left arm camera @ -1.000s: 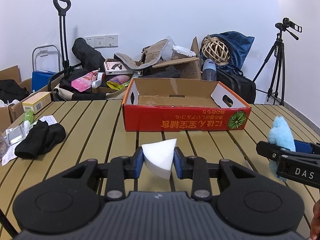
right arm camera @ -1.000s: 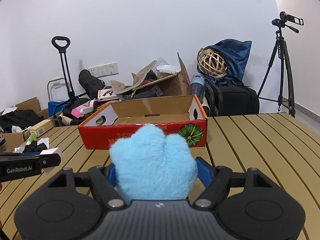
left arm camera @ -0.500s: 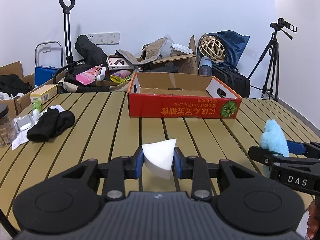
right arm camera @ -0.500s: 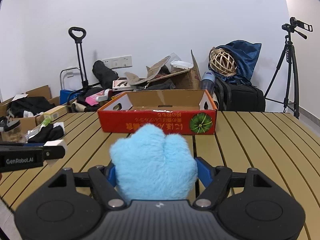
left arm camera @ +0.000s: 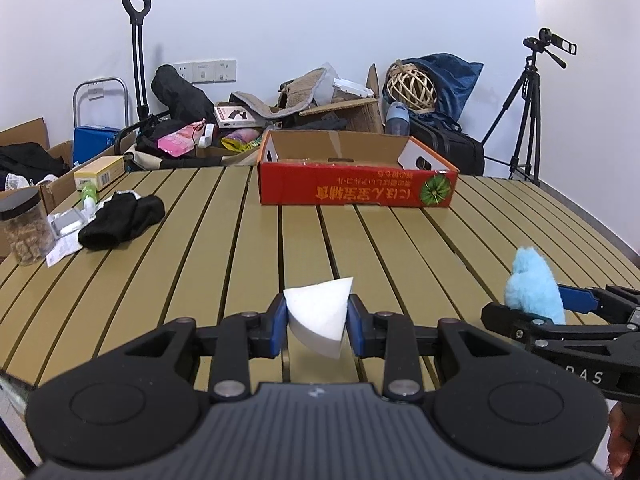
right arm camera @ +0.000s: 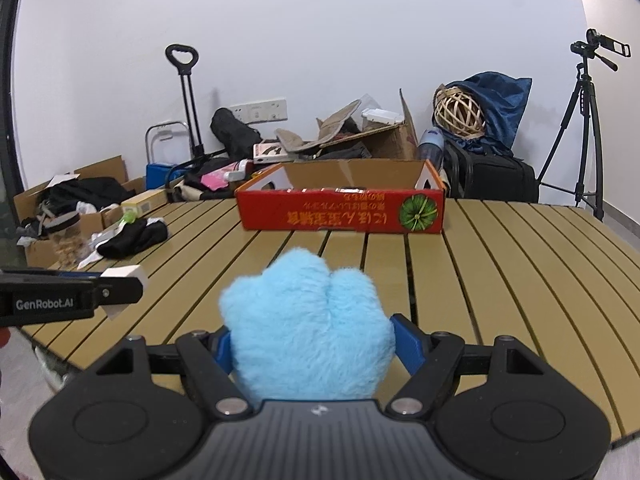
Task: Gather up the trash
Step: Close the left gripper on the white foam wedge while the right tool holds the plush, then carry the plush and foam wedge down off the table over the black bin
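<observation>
Your left gripper pinches a white foam wedge; your right gripper clamps a fluffy blue plush, both tilted slightly downward over the slatted table.

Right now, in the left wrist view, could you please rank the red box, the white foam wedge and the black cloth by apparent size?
1. red box
2. black cloth and white foam wedge: look alike; the wedge is much nearer the camera, so unranked.
</observation>
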Motion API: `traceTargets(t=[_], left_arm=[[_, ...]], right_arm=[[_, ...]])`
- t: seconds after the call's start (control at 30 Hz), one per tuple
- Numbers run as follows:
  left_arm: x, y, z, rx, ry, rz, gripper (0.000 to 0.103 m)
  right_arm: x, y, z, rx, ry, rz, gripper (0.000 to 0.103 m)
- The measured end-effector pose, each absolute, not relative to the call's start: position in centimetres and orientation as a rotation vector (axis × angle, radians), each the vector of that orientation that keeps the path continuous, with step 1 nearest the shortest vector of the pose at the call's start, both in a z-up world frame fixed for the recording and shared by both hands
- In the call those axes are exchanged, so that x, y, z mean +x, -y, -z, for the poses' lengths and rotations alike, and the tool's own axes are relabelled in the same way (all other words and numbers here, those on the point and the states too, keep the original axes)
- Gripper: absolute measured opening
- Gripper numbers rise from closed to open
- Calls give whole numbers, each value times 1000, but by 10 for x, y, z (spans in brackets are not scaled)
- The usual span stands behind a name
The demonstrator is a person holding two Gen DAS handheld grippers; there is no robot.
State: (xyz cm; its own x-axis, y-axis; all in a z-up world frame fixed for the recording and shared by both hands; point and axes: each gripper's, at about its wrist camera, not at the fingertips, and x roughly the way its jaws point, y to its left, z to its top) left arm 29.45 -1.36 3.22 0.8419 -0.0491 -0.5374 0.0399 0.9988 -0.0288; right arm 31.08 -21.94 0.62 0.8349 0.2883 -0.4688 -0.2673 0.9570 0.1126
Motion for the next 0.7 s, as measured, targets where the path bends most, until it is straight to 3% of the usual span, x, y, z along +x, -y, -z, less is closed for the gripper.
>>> traceTargets(t=[0.7], left_arm=[[209, 20, -4, 9, -648, 65, 31]], right_arm=[[228, 204, 22, -9, -625, -344, 75]])
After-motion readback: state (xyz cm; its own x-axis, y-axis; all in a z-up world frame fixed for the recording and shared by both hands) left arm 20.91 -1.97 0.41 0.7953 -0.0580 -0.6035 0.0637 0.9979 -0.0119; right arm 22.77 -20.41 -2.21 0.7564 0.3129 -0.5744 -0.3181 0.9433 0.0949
